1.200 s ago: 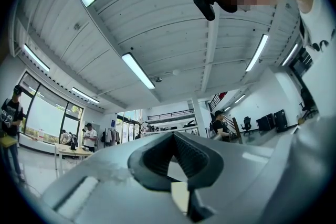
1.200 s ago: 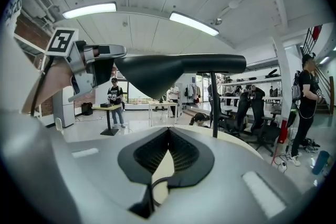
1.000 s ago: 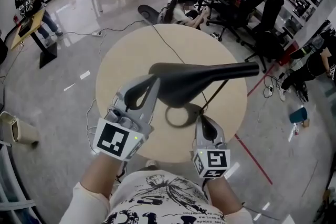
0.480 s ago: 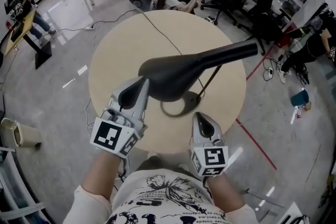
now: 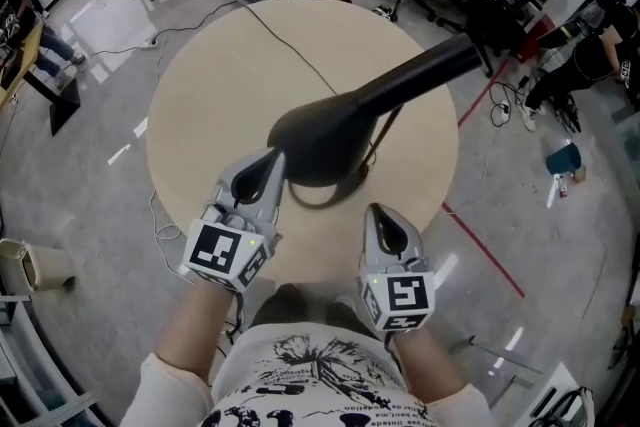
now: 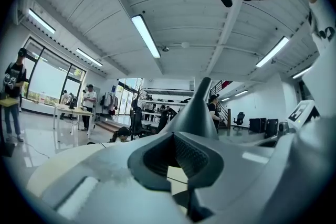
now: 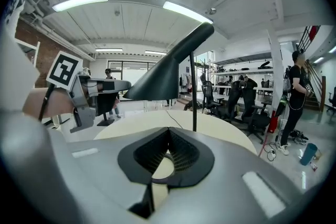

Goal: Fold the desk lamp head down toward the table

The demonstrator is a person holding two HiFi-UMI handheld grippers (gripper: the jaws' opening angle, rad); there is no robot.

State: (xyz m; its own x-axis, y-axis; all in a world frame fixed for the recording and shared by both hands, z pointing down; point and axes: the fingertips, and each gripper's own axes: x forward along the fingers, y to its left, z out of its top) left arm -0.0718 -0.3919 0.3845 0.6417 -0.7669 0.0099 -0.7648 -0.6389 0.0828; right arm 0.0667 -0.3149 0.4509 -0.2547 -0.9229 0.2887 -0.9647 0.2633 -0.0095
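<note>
Desk lamp, black: base (image 5: 305, 199) on the table (image 5: 220, 85) close to its near edge; lamp head (image 5: 325, 140) tilted above it, tapering toward the far right edge. My left claw (image 5: 268, 165): jaws drawn nearly together on the lamp head's near-left rim. My right claw (image 5: 381, 212): jaws together, nothing between, over the table's near edge, right of the base, apart from the lamp.
</note>
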